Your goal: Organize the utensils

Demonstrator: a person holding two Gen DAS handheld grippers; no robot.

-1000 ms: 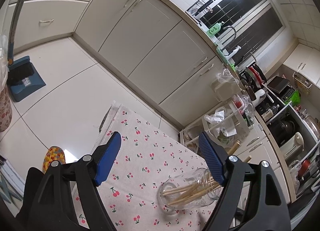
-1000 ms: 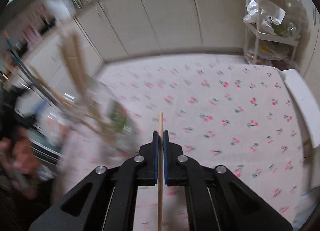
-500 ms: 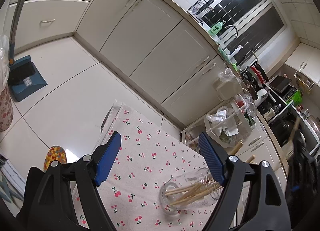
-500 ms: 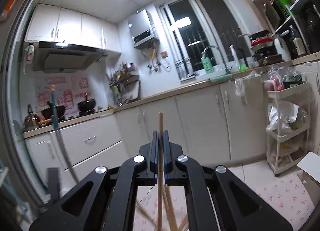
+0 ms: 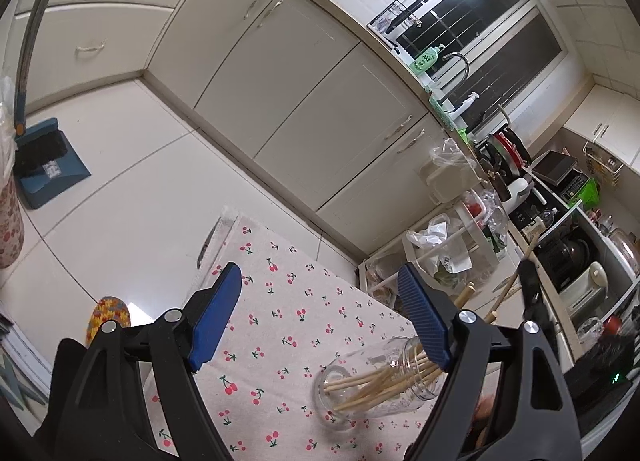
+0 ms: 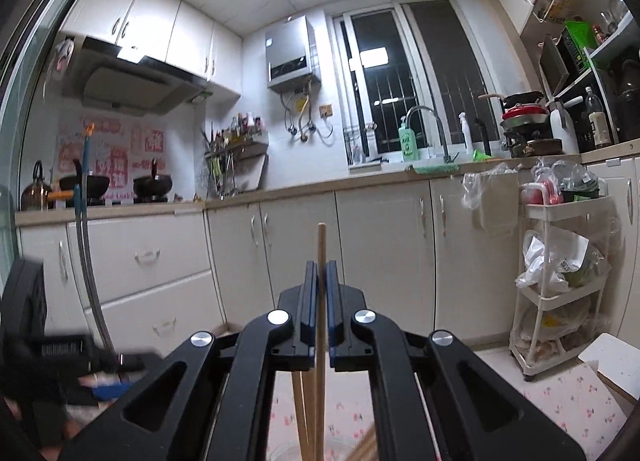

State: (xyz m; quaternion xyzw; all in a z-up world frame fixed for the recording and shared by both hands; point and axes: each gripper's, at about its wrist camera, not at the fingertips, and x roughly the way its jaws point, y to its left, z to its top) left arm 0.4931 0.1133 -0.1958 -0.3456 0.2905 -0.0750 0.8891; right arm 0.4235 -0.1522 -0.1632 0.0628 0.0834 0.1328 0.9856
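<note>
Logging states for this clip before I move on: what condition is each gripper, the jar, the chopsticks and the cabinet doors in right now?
Left hand-held gripper: open, holding nothing.
Right hand-held gripper: shut on a single chopstick, pointing up.
Glass jar: no lid visible, standing on the cherry-print cloth, partly hidden by the left gripper's finger.
Chopsticks in jar: loose bundle, leaning, tops sticking out past the mouth.
Lower cabinet doors: closed.

The right gripper (image 6: 319,281) hides the chopstick's (image 6: 321,245) lower length. The jar's (image 5: 376,377) mouth sits behind the left gripper's finger (image 5: 424,325). At the left wrist view's right edge, the right gripper (image 5: 528,285) is blurred.
</note>
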